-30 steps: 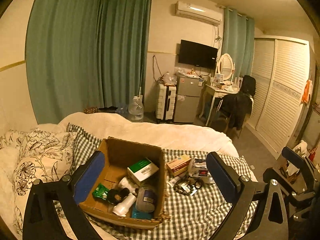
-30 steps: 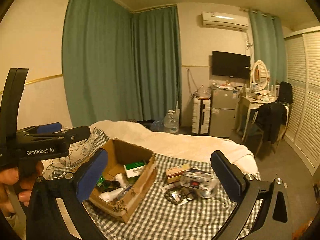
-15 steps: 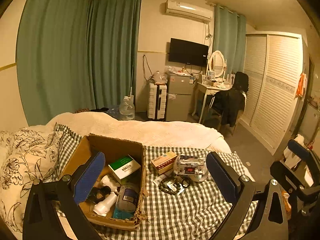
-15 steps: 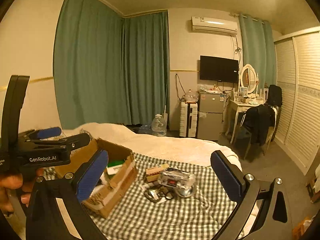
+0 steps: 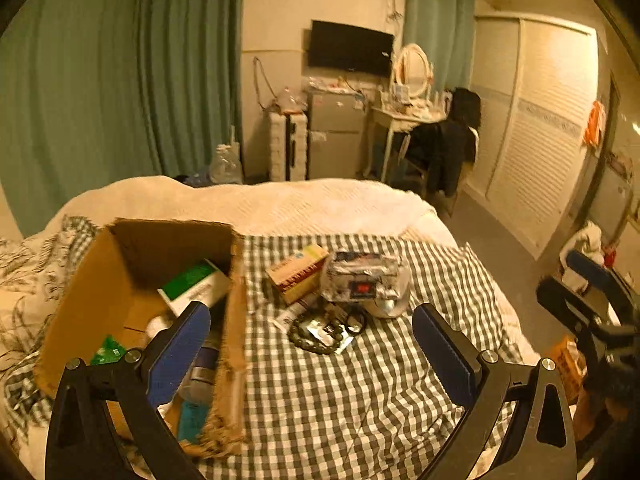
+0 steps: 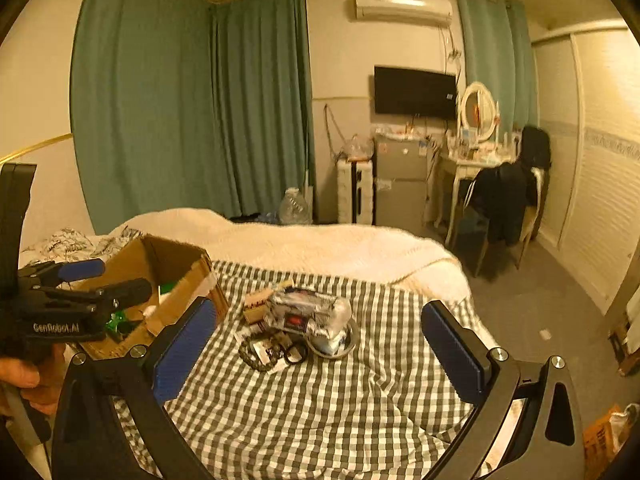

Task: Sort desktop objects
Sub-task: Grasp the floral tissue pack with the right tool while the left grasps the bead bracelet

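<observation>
Both the left gripper and the right gripper are hovering wide open and empty above the checked bedspread, whose middle is carrying the loose clutter just beside the cardboard box.

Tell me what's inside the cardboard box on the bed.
Inside the cardboard box: a green-and-white carton, a green packet, a white bottle. The left gripper finger and the box's front wall cover the rest.

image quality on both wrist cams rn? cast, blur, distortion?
Left wrist: strong amber cast, motion-soft brown cardboard box and foil-wrapped bundle, heavy barrel bending at the black rim. Right wrist: same cast, glare on the white wall air conditioner, green-and-white checked cloth slightly sharper.
</observation>
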A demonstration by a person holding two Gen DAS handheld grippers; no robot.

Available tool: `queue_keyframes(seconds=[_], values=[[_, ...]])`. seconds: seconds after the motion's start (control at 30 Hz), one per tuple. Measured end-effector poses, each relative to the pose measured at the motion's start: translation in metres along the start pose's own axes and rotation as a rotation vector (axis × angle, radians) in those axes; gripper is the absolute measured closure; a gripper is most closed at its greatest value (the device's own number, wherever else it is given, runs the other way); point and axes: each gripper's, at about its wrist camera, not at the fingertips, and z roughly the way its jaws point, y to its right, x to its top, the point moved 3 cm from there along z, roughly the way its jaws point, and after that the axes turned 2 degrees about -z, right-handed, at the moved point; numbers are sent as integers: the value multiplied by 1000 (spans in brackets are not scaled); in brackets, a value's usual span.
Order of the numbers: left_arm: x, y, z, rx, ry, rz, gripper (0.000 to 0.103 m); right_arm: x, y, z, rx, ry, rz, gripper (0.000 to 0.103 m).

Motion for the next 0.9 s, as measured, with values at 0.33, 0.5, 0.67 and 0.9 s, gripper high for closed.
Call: queue_keyframes(seconds=[0.33,0.5,0.67,0.9], values=[[-6,28,66,2,-76,21,0,15,35,76,21,-99,35,0],[-20,34,97,6,-128,22,5,15,45,107,22,-130,75,0],[-39,37,129,26,-171,37,11,3,48,135,38,-153,105,6],[-54,27,167,51,-215,-3,14,-19,45,169,65,-203,105,9]])
